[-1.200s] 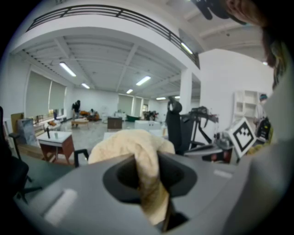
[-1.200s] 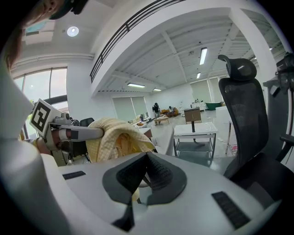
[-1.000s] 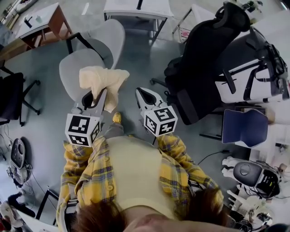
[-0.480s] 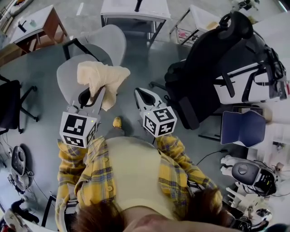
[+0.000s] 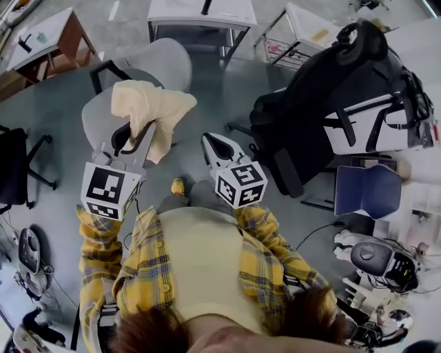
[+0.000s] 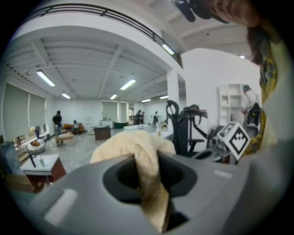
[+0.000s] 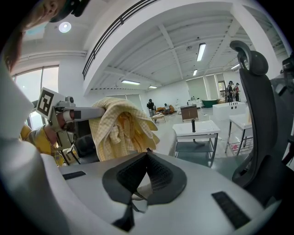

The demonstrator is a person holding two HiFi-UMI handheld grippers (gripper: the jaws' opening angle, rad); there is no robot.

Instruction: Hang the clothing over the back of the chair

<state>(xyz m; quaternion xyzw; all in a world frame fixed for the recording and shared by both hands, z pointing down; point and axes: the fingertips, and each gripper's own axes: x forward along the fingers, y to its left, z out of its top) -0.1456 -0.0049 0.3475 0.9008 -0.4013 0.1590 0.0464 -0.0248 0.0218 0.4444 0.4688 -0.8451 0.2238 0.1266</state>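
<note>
The floor (image 5: 213, 89) is smooth and grey. The room is big, with a white table (image 5: 200, 10) and a brown desk (image 5: 41, 41) far ahead of the tools. A big black chair (image 5: 310, 89) stands off to the right of the right gripper (image 5: 215, 145). The grey chair (image 5: 165, 62) stands just ahead of the left gripper (image 5: 134, 138).

The left gripper pinches the cream clothing (image 5: 148, 110) tight. The cloth hangs from its tips, up over the grey chair's seat (not on the back yet). The right gripper is squeezed closed with nothing in it.

Since 1 second ago, the left gripper and the cloth have moved left, away from the right gripper.

The cloth hides part of the seat, and the 2 grippers hide the person's hands.
</note>
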